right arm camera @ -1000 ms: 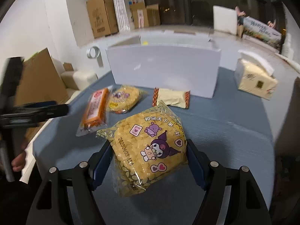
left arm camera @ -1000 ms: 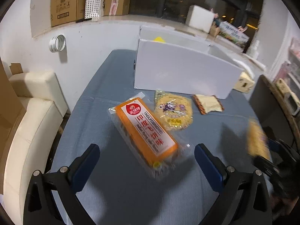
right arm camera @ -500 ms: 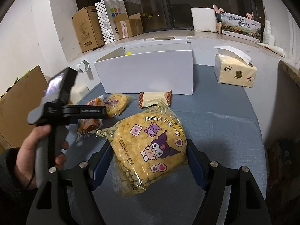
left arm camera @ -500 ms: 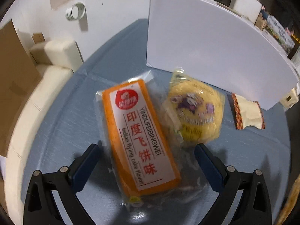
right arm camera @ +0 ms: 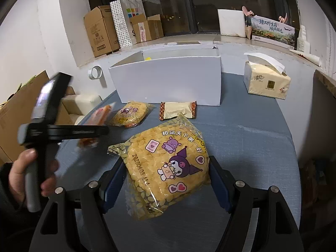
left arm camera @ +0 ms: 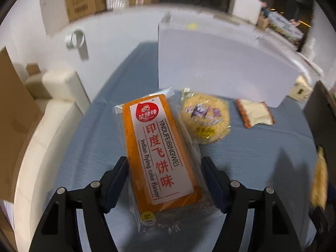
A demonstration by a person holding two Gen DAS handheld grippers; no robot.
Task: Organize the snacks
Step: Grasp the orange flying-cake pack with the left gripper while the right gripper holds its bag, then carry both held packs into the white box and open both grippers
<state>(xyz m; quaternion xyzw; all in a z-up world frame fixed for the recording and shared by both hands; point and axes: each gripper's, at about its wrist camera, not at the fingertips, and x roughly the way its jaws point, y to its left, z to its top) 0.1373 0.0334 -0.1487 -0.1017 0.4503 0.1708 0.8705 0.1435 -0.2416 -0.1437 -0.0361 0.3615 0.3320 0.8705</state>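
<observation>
While the left hand-held gripper (left arm camera: 164,180) closes its jaws around the orange flying-cake packet (left arm camera: 159,153), the packet lies lengthwise between the blue pads on the blue-grey worktop (left arm camera: 252,157); the left pad is at the packet's edge, but whether both pads press yet cannot be told. At about one o'clock from that packet, just beside it, sits a round yellow snack bag (left arm camera: 204,118), and farther toward two o'clock a small cream wrapper with brown ends (left arm camera: 255,113). Behind them, at twelve o'clock, stands the open white box (left arm camera: 220,67).

Seen from the right wrist, the right hand-held gripper (right arm camera: 168,180) holds a large yellow puffed-snack bag (right arm camera: 168,168) printed with cartoon figures, the pads pressed on its two sides and the bag raised above the worktop. At nine o'clock in that view a person's hand (right arm camera: 27,172) grips the handle of the left tool. The white box is at twelve o'clock there, and a tissue pack (right arm camera: 266,82) rests at two o'clock, well apart from the snacks.
</observation>
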